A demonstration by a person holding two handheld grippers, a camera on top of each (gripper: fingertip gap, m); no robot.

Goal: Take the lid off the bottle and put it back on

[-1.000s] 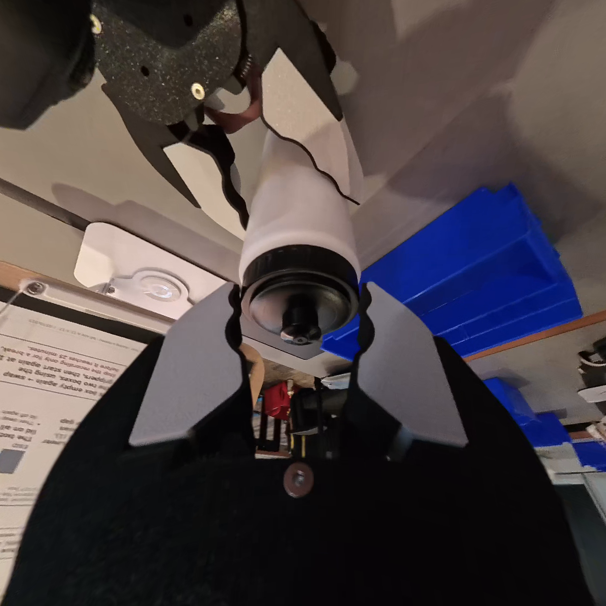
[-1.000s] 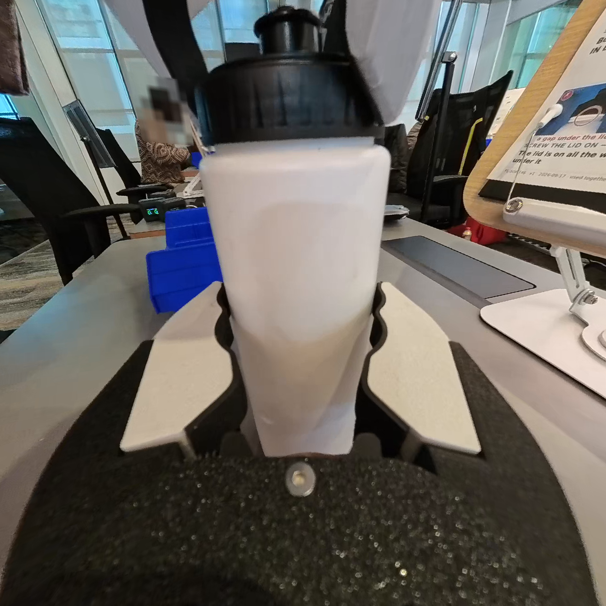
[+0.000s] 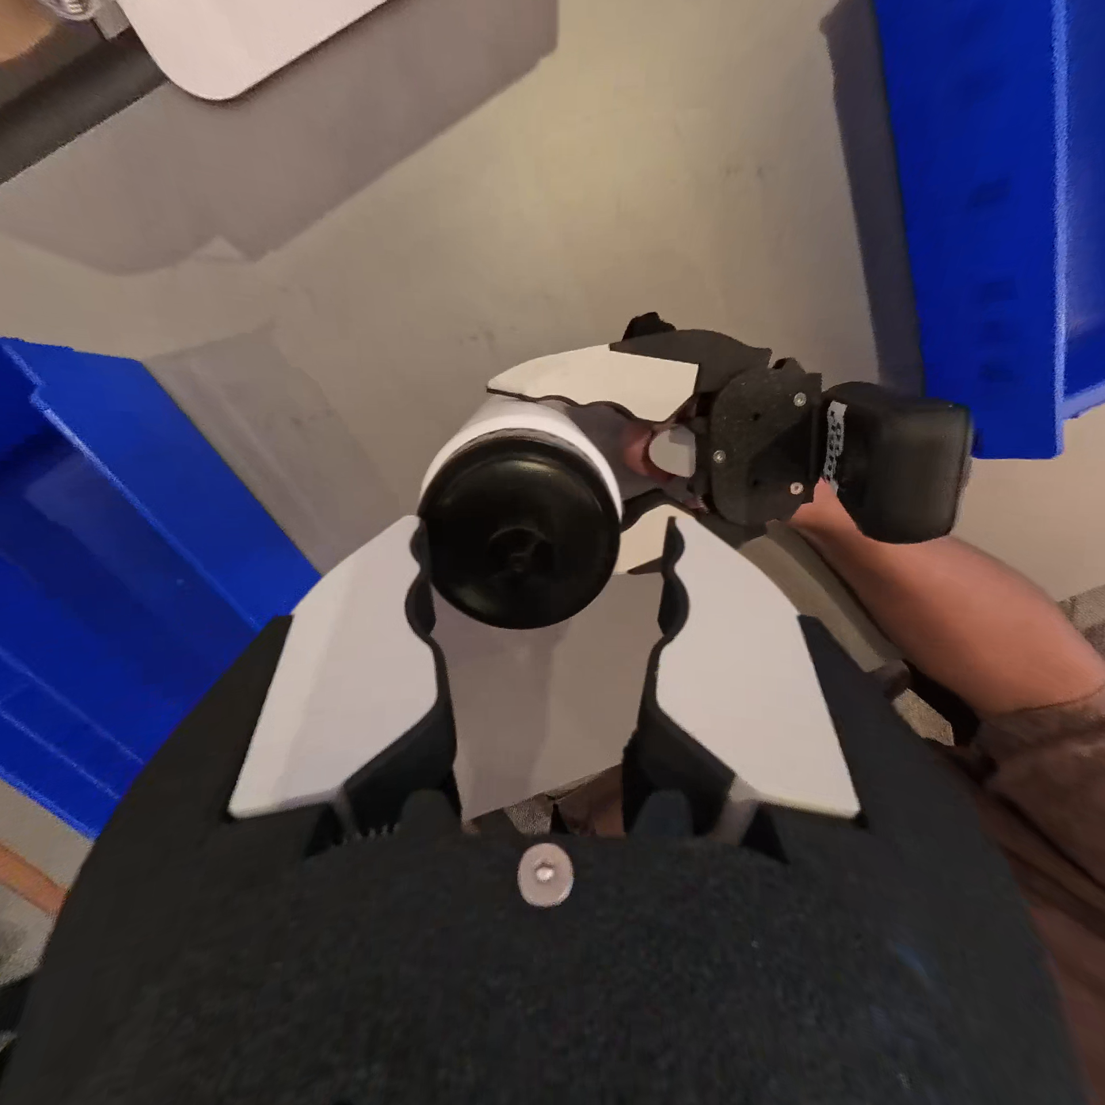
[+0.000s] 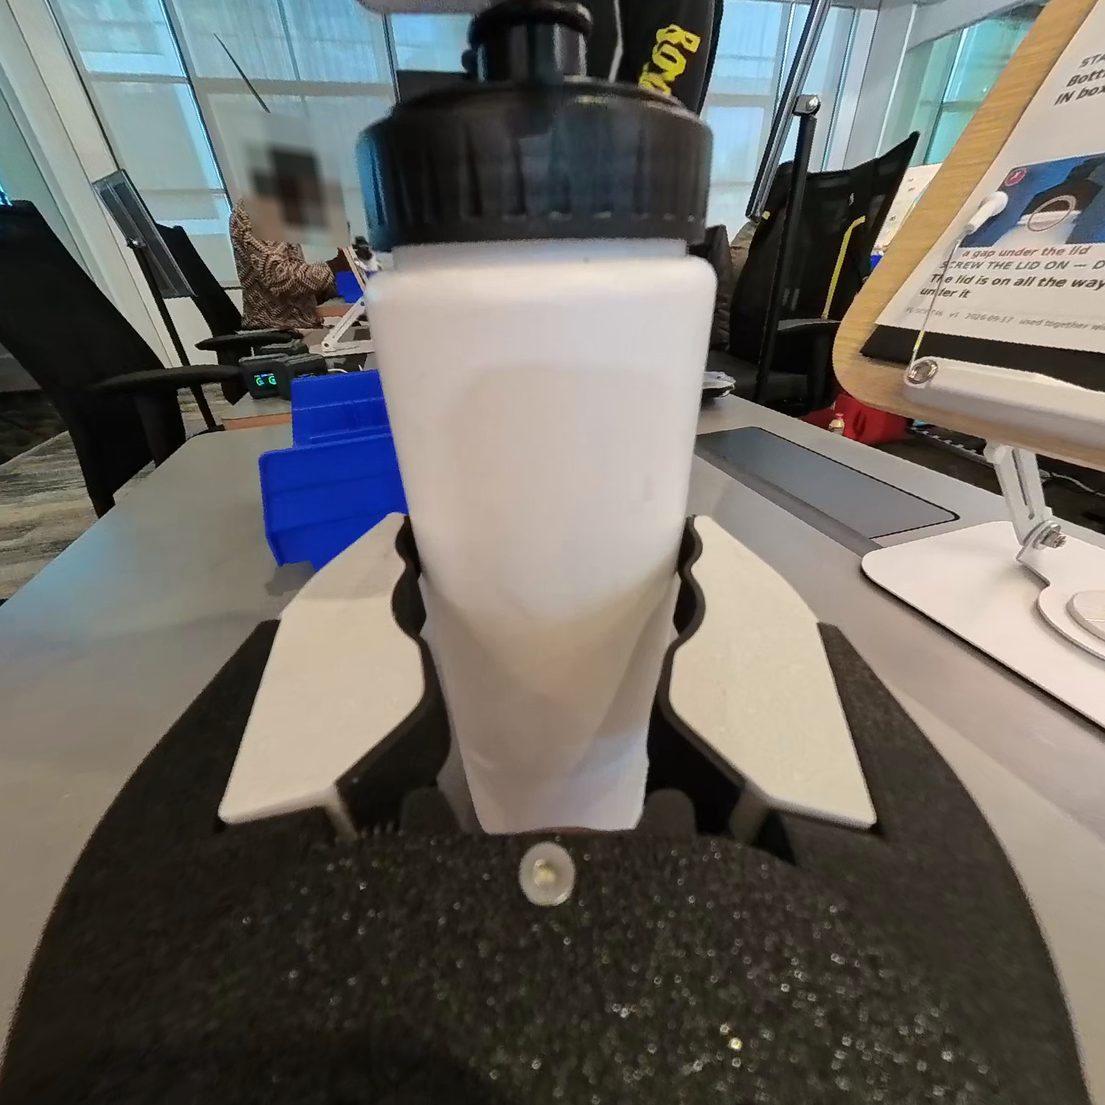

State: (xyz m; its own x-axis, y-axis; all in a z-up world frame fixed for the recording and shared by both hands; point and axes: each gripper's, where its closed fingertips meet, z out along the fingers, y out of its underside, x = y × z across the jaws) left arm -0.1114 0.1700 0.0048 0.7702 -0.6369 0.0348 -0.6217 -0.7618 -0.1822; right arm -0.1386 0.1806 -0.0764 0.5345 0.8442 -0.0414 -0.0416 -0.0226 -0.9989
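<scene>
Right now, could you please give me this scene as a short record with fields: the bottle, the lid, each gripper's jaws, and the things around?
bottle: white bottle, upright, held low on its body
lid: black lid on the bottle, with a spout on top
right gripper: jaws closed on the bottle body, both pads pressing it
left gripper: above the lid, jaws open; one pad at the lid's edge, the other clear of it
table: grey table
surroundings: blue bins; document stand with a printed sheet

L cam above bottle [image 3: 508, 430] looking down, R cam side-on, close
</scene>
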